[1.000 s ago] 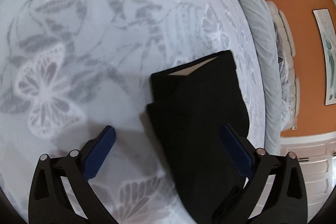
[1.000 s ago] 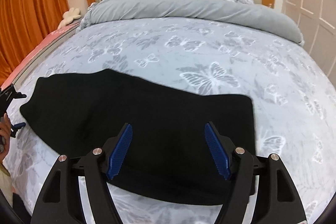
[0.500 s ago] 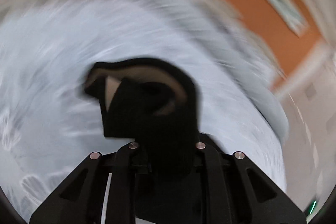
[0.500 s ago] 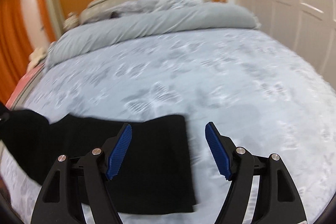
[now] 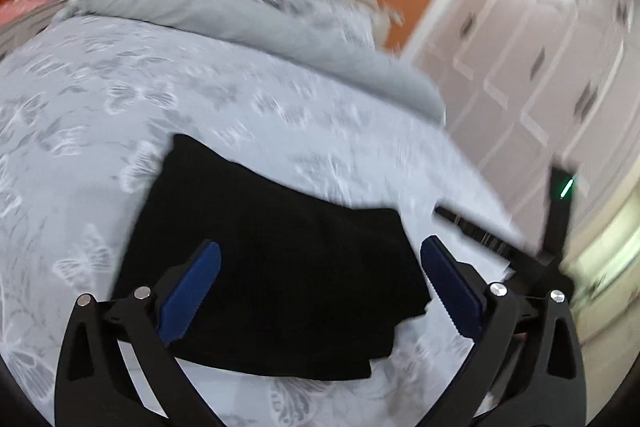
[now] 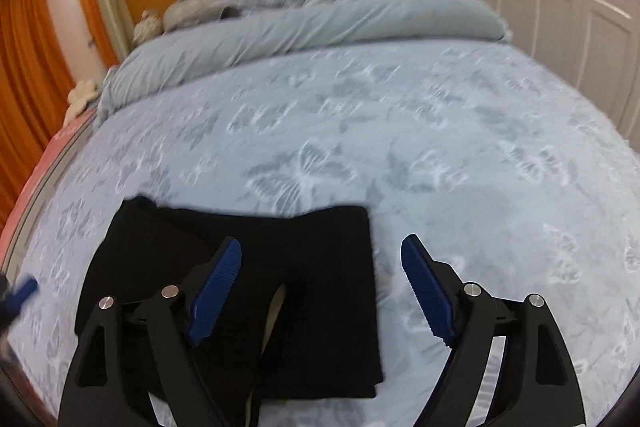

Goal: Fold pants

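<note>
Folded black fabric pants (image 6: 240, 291) lie long axis along the butterfly-print bed's (image 6: 440, 147) near edge, under both empty tongs, left tongs (image 5: 320, 287) and right tongs (image 6: 320, 287) opening.

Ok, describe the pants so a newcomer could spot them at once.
Start at the big bed with the pale butterfly-print cover. On its near part, just ahead of the right tool, lie the pants, folded into a flat rectangle. They are the only black item on that light fabric.
</note>
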Available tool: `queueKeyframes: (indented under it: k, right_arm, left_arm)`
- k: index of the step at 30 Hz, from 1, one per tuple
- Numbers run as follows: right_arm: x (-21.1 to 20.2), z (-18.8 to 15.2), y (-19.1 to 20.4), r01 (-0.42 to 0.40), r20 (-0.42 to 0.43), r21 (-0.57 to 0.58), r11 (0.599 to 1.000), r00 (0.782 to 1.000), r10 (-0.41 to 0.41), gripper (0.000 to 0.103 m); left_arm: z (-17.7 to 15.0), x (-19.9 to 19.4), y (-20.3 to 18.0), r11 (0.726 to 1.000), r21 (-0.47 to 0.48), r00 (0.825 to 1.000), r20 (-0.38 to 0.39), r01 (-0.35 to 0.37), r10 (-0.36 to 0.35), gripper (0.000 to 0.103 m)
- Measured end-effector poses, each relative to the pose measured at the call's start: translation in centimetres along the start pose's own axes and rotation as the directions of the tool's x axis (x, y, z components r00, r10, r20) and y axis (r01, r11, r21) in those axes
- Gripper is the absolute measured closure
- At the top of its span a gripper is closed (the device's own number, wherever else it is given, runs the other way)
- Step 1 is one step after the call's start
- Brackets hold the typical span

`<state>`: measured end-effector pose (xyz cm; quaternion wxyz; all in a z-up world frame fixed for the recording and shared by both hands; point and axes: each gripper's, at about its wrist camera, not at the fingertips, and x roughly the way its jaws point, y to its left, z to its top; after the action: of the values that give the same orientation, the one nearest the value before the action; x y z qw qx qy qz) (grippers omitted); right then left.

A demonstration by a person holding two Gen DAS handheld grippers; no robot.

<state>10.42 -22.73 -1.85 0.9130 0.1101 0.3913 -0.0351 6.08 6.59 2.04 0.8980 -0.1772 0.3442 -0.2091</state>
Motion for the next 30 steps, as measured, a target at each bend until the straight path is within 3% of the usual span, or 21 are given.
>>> queueKeyframes:
  k: [2, 4, 7, 9, 10, 11, 12, 13, 16, 18, 20, 21, 22, 23, 24, 25, 27, 28, 30]
  right_arm:
    - [1.9, -0.7, 0.4, -0.044, -0.103, 0.008, 0.999, 0.994, 0.045, 0.022]
    - [3.6, -1.5, 0.7, -0.031, -0.175, 0.009, 0.999, 0.984, 0.033, 0.022]
    - [5.3, -2.5, 1.6, 0.025, -0.224, -0.02, 1.0, 0.974, -0.028, 0.021]
    - [6.0, -3.1, 2.2, 0.036, -0.23, -0.04, 0.999, 0.972, -0.045, 0.018]
    - [6.1, -3.3, 2.6, 0.039, -0.218, -0.053, 0.998, 0.975, -0.05, 0.026]
    - [6.1, -3.4, 3.0, 0.011, -0.204, -0.07, 0.997, 0.979, -0.025, 0.042]
    - [6.0, -3.4, 3.7, -0.086, -0.205, -0.074, 0.994, 0.976, 0.069, 0.097]
    - [5.7, -3.0, 3.9, -0.124, -0.209, -0.061, 0.99, 0.972, 0.108, 0.098]
    - [2.1, -0.3, 5.1, -0.122, -0.062, -0.136, 0.983, 0.992, 0.114, 0.099]
    - [-1.0, 2.4, 4.1, -0.179, 0.03, -0.113, 0.977, 0.982, 0.184, 0.099]
    - [-1.8, 3.3, 3.0, -0.125, 0.082, -0.126, 0.984, 0.987, 0.136, 0.099]
    - [-0.9, 3.4, 2.2, -0.088, 0.078, -0.136, 0.987, 0.992, 0.099, 0.095]
    - [2.3, 3.0, 0.2, -0.017, 0.004, -0.118, 0.993, 1.0, 0.018, 0.086]
    - [4.3, 2.5, -1.1, 0.037, -0.053, -0.09, 0.995, 0.998, -0.042, 0.086]
    - [6.7, 1.3, -2.9, 0.127, -0.158, -0.056, 0.99, 0.978, -0.134, 0.084]
    - [7.3, 0.8, -3.6, 0.133, -0.213, -0.049, 0.99, 0.967, -0.14, 0.084]
    - [5.7, 0.3, -4.1, 0.069, -0.192, -0.044, 0.997, 0.978, -0.076, 0.081]
    - [4.2, 0.2, -4.3, 0.065, -0.148, -0.037, 0.997, 0.987, -0.07, 0.061]
    - [2.6, 0.1, -4.4, 0.084, -0.113, -0.022, 0.996, 0.99, -0.086, 0.043]
  left_arm:
    - [1.1, -1.4, 1.8, 0.999, -0.029, 0.998, 0.047, -0.034, 0.036, 0.005]
    - [1.9, -1.5, 2.8, 0.991, -0.039, 0.986, 0.096, -0.131, 0.134, 0.005]
    - [2.6, -2.3, 5.6, 0.961, -0.086, 0.953, 0.132, -0.264, 0.274, 0.005]
    - [3.0, -2.6, 7.0, 0.943, -0.116, 0.937, 0.124, -0.313, 0.326, 0.005]
    - [3.1, -2.8, 7.6, 0.938, -0.131, 0.934, 0.124, -0.32, 0.336, 0.005]
    - [3.2, -3.3, 8.1, 0.932, -0.145, 0.929, 0.122, -0.332, 0.35, 0.005]
    - [3.2, -3.6, 8.6, 0.926, -0.159, 0.924, 0.122, -0.343, 0.363, 0.005]
    - [3.3, -3.9, 8.9, 0.923, -0.163, 0.921, 0.125, -0.348, 0.369, 0.005]
    - [3.5, -4.0, 9.7, 0.904, -0.159, 0.899, 0.13, -0.397, 0.417, 0.005]
    - [3.5, -4.2, 9.8, 0.885, -0.157, 0.877, 0.14, -0.439, 0.46, 0.005]
    - [3.2, -4.4, 9.8, 0.881, -0.156, 0.872, 0.146, -0.446, 0.467, 0.005]
    - [3.2, -4.3, 9.8, 0.882, -0.156, 0.873, 0.144, -0.445, 0.466, 0.005]
    - [3.1, -4.1, 9.8, 0.884, -0.153, 0.876, 0.142, -0.441, 0.461, 0.005]
    - [3.1, -3.9, 9.6, 0.885, -0.15, 0.876, 0.139, -0.442, 0.461, 0.005]
    - [3.1, -3.4, 9.4, 0.886, -0.142, 0.878, 0.135, -0.442, 0.459, 0.005]
    - [3.0, -2.6, 9.1, 0.886, -0.125, 0.879, 0.124, -0.446, 0.46, 0.005]
    - [2.8, -1.5, 8.8, 0.887, -0.108, 0.882, 0.104, -0.448, 0.459, 0.005]
    - [2.7, -0.8, 8.5, 0.89, -0.094, 0.887, 0.088, -0.446, 0.453, 0.005]
    - [2.5, 0.0, 8.0, 0.896, -0.077, 0.894, 0.074, -0.437, 0.442, 0.005]
